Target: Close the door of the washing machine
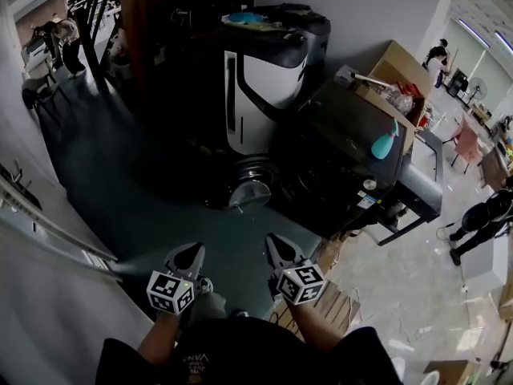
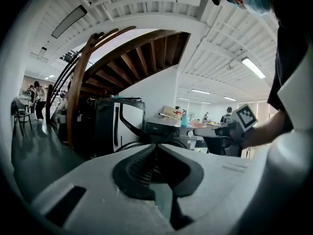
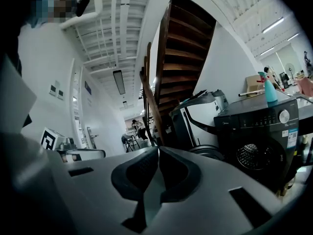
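The black front-loading washing machine (image 1: 353, 155) stands ahead and to the right. Its round door (image 1: 250, 189) hangs open, swung out to the left of the drum opening (image 1: 309, 184). My left gripper (image 1: 192, 253) and right gripper (image 1: 274, 244) are held side by side low in the head view, well short of the door, both shut and empty. In the right gripper view the machine (image 3: 264, 136) is at the right, with the door (image 3: 208, 152) seen edge-on beyond the shut right gripper (image 3: 159, 151). The left gripper (image 2: 155, 148) faces the machine (image 2: 168, 130), with the right gripper (image 2: 222, 131) alongside.
A tall white and black appliance (image 1: 268, 79) stands left of the washer, under a wooden staircase (image 3: 181, 58). A blue spray bottle (image 1: 385, 143) sits on the washer's top, and a cardboard box (image 1: 393, 70) stands behind. A white wall (image 1: 48, 295) runs along the left. People stand far off.
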Motion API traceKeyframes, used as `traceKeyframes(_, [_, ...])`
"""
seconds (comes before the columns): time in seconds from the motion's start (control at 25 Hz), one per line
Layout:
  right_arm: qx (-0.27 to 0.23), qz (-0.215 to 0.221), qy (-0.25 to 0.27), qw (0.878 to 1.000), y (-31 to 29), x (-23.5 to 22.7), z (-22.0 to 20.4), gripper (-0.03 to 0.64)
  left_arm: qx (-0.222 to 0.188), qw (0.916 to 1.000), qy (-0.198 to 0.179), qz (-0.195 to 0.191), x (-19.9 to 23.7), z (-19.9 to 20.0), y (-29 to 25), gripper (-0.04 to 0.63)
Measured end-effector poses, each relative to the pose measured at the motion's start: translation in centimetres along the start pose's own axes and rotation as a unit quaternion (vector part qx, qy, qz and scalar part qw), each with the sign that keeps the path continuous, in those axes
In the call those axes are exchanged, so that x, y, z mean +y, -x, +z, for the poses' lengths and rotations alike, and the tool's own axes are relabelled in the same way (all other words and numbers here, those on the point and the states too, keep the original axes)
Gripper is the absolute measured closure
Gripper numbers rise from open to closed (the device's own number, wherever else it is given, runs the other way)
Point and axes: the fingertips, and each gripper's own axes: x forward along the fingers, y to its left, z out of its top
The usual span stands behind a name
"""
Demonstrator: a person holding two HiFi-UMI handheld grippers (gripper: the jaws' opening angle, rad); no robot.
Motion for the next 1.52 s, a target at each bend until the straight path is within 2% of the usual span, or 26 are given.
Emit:
traceKeyframes(0.04, [-0.001, 0.0, -0.004, 1.0, -0.3, -0.2, 0.0, 0.605, 0.002, 1.0, 0.003, -0.006, 0.1, -0.1, -0.4, 0.579])
traceKeyframes(0.12, [-0.003, 0.001, -0.013, 1.0, -1.0, -0.3, -0.1, 0.551, 0.007, 0.9998, 0.013, -0.017, 0.6, -0.4, -1.1, 0.498])
traceKeyframes(0.28, [0.005, -0.006, -0.012, 1.0, -3.0, -1.0, -0.1, 0.463, 0.019, 0.9988, 0.026, -0.037, 2.6, -0.5, -3.2, 0.403])
traceKeyframes(0.4, [0.013, -0.017, -0.015, 1.0, -5.3, -1.8, -0.1, 0.442, 0.029, 0.9978, 0.027, -0.053, 4.7, -0.3, -5.5, 0.374])
traceKeyframes(0.96, [0.007, -0.112, -0.058, 0.992, -17.4, -4.3, 0.5, 0.431, 0.073, 0.9877, 0.009, -0.138, 17.0, 2.0, -15.2, 0.351])
traceKeyframes(1.24, [-0.007, -0.165, -0.073, 0.984, -20.1, -5.9, 1.0, 0.431, 0.093, 0.9779, -0.005, -0.188, 19.6, 2.2, -19.5, 0.351])
traceKeyframes(1.52, [-0.003, -0.186, -0.079, 0.979, -21.0, -8.4, 1.5, 0.433, 0.117, 0.9732, -0.013, -0.197, 21.1, 0.8, -24.4, 0.351])
